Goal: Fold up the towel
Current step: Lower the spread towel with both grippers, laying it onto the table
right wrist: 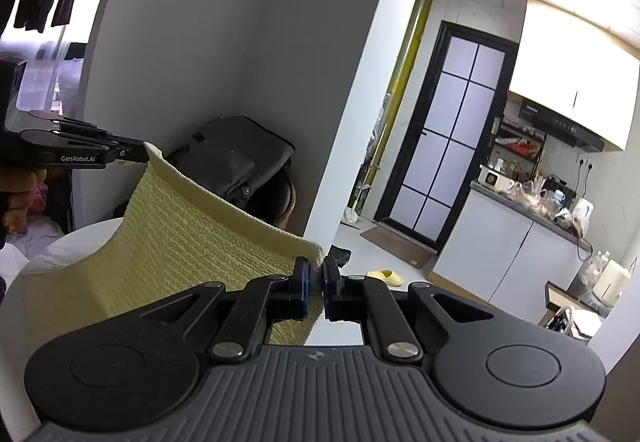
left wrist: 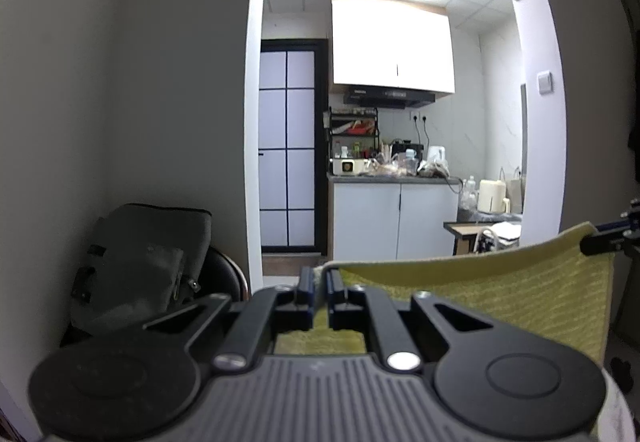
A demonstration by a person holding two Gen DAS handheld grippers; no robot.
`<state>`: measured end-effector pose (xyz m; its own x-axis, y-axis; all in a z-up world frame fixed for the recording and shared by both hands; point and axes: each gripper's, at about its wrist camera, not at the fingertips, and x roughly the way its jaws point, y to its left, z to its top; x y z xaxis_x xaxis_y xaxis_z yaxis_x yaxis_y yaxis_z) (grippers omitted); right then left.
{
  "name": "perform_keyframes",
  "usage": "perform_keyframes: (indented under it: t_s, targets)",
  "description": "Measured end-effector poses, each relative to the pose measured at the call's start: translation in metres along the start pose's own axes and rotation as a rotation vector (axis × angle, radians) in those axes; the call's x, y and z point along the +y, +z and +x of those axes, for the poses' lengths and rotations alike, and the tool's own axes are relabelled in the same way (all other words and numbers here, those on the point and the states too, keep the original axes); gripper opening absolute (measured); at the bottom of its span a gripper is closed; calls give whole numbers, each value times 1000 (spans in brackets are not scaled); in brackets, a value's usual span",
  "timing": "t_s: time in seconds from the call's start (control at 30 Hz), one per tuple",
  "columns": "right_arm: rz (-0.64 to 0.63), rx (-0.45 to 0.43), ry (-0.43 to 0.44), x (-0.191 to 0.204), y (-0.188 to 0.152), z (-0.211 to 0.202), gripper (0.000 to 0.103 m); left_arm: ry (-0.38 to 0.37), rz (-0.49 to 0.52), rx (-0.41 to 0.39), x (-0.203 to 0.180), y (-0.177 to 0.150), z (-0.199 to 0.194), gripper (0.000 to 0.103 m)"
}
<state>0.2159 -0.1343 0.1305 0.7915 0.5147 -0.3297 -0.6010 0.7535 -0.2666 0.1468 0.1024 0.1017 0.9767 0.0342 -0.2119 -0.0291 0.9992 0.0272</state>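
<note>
Towel (right wrist: 192,238), yellow-green and ribbed, hangs in the air between our two tongs, its top hem stretched from one to the other. We have the left tongs (left wrist: 319,292) clenched on one upper corner and the right tongs (right wrist: 316,284) clenched on the other. Its lower part drapes toward the white round counter (right wrist: 80,242) below. We judge this a lift-and-spread step, fitting either a first fold or a later one; any lay-down calls for even tension and level corners.
</note>
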Motion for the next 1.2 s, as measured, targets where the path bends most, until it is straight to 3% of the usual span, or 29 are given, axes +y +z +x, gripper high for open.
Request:
perform_keyframes:
  t_s: [0.57,1.1,1.2]
  targets:
    - [59,47,13,-23,-36,67,8,-6,23,61,-13,-3,68,6]
    - [98,102,28,-30,-71,103,8,3,56,166,-18,-33,124,7]
    - [105,113,30,-31,-78,110,8,19,66,187,-21,-37,133,11]
